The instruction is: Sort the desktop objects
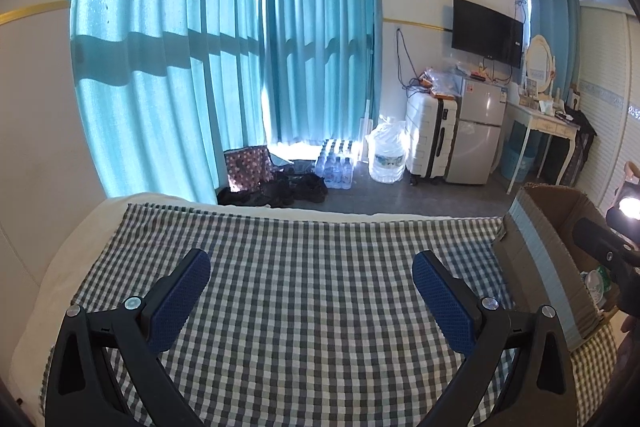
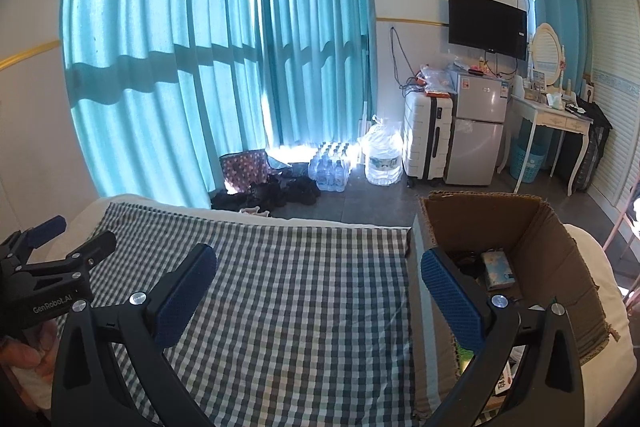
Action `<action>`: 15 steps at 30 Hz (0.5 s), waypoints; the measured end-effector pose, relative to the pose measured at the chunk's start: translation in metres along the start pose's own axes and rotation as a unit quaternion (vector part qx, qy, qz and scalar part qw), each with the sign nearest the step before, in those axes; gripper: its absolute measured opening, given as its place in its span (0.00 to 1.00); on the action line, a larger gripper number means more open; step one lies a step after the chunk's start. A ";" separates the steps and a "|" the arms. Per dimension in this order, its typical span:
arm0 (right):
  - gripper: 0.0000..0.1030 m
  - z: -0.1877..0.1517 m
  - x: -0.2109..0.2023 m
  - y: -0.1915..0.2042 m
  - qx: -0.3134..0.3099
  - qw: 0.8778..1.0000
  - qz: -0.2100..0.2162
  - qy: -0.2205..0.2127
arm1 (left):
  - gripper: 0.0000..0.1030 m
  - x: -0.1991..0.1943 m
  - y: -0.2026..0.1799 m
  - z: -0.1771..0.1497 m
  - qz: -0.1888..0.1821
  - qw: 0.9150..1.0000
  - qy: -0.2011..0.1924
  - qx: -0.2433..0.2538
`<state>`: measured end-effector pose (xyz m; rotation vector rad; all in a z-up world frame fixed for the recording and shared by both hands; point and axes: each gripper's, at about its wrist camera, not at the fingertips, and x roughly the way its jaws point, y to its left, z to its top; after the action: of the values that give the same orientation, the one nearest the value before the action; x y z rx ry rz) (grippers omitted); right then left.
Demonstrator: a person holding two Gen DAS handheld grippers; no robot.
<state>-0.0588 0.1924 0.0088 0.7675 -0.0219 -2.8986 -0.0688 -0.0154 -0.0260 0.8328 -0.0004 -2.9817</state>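
Left claw (image 1: pixel 311 269) wide open, empty | right claw (image 2: pixel 318 265) same | cardboard box (image 2: pixel 560 259) holds tissue pack (image 2: pixel 497 269)

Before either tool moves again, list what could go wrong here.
1. The right tool hangs open with one finger over the cardboard box; it might catch the box's wall as it pulls back.
2. The left tool is open over the checkered cloth; dipping low could snag and drag it.
3. The box sits near the bed's edge, so a nudge might tip it.
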 end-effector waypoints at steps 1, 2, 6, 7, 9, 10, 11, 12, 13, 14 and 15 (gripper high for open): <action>1.00 -0.001 0.002 0.002 -0.001 1.000 0.000 0.002 | 1.00 0.001 0.001 0.000 -0.002 1.000 0.002 -0.002; 1.00 -0.002 0.003 0.004 -0.003 1.000 0.001 0.003 | 1.00 0.002 0.001 -0.001 -0.004 1.000 0.004 -0.004; 1.00 -0.004 0.008 0.011 -0.010 1.000 0.002 0.007 | 1.00 0.004 0.003 -0.002 0.001 1.000 0.007 -0.006; 1.00 -0.005 0.008 0.012 -0.012 1.000 0.002 0.007 | 1.00 0.004 0.003 -0.002 0.002 1.000 0.007 -0.006; 1.00 -0.007 0.008 0.013 -0.014 1.000 -0.003 0.005 | 1.00 0.003 0.003 -0.002 0.003 1.000 0.006 -0.006; 1.00 -0.007 0.008 0.013 -0.014 1.000 -0.004 0.005 | 1.00 0.003 0.003 -0.002 0.002 1.000 0.007 -0.006; 1.00 -0.008 0.008 0.013 -0.013 1.000 -0.003 0.006 | 1.00 0.003 0.002 -0.002 0.001 1.000 0.008 -0.007; 1.00 -0.008 0.009 0.012 -0.011 1.000 -0.003 0.006 | 1.00 0.003 0.002 -0.002 -0.001 1.000 0.008 -0.007; 1.00 -0.008 0.009 0.011 -0.009 1.000 -0.004 0.007 | 1.00 0.003 0.001 -0.002 -0.002 1.000 0.009 -0.006; 1.00 -0.007 0.009 0.011 -0.007 1.000 -0.004 0.006 | 1.00 0.003 0.001 -0.002 -0.001 1.000 0.009 -0.005; 1.00 -0.007 0.010 0.010 -0.005 1.000 -0.005 0.006 | 1.00 0.004 0.001 -0.002 -0.001 1.000 0.010 -0.003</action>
<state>-0.0623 0.1812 -0.0014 0.7866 -0.0020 -2.9016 -0.0712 -0.0161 -0.0296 0.8612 0.0109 -2.9740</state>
